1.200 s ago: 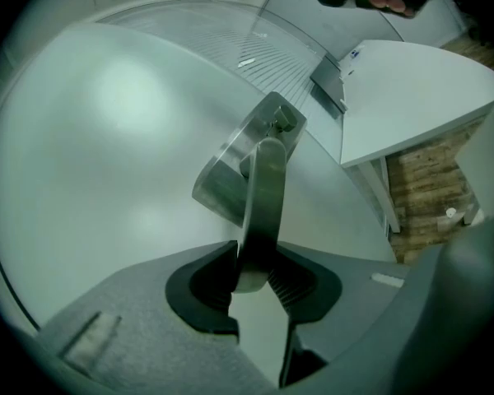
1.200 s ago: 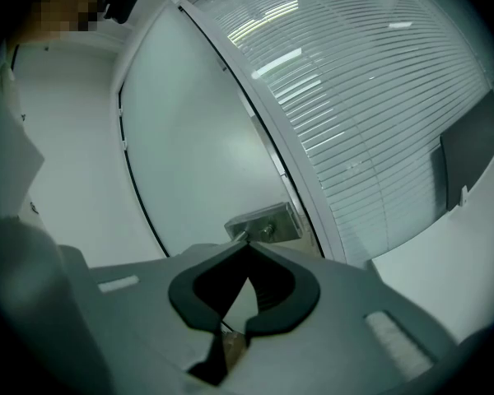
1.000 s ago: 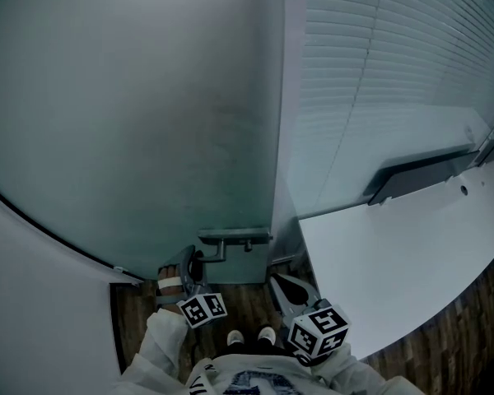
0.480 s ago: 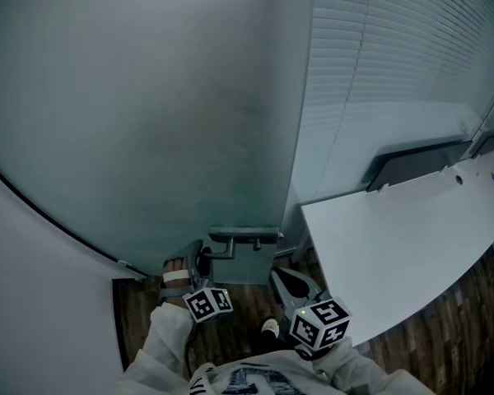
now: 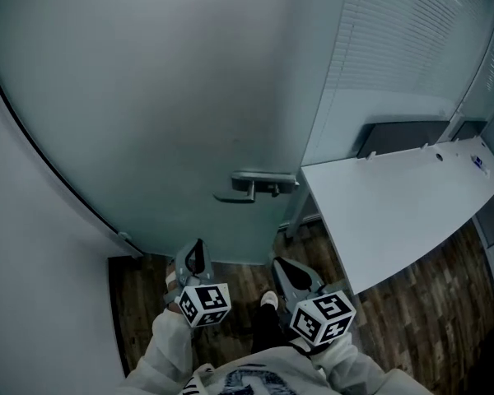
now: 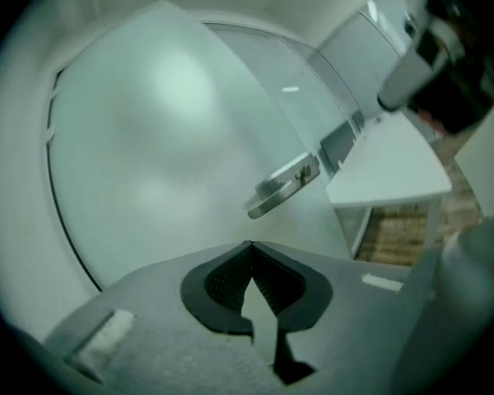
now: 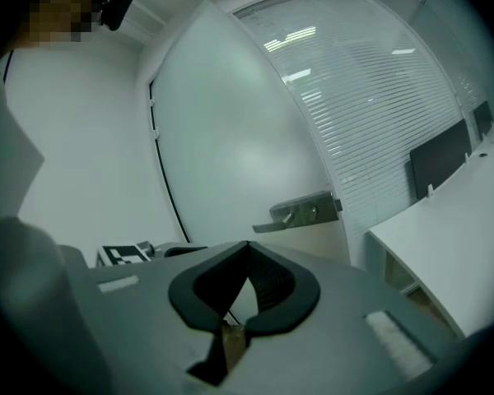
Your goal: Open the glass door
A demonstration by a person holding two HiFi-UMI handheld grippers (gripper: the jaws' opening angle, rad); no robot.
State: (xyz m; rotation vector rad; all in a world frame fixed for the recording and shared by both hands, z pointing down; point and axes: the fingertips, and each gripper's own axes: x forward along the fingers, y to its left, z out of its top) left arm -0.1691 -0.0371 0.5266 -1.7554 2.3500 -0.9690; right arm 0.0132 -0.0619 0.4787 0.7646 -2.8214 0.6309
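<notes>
Left fingers (image 5: 194,262), just clenched empty, and right fingers (image 5: 290,276), also clenched empty, hang short of the handle (image 5: 255,186); door (image 5: 148,97) looks unopened.

The grey left gripper (image 6: 249,249), jaws just closed with nothing between, faces a frosted glass door (image 6: 148,138); its silver lever handle (image 6: 284,186) sits farther off, slightly right.

No text, number or brand can be read anywhere: the small blue label (image 5: 477,162) on the counter (image 5: 395,212) is too tiny.
</notes>
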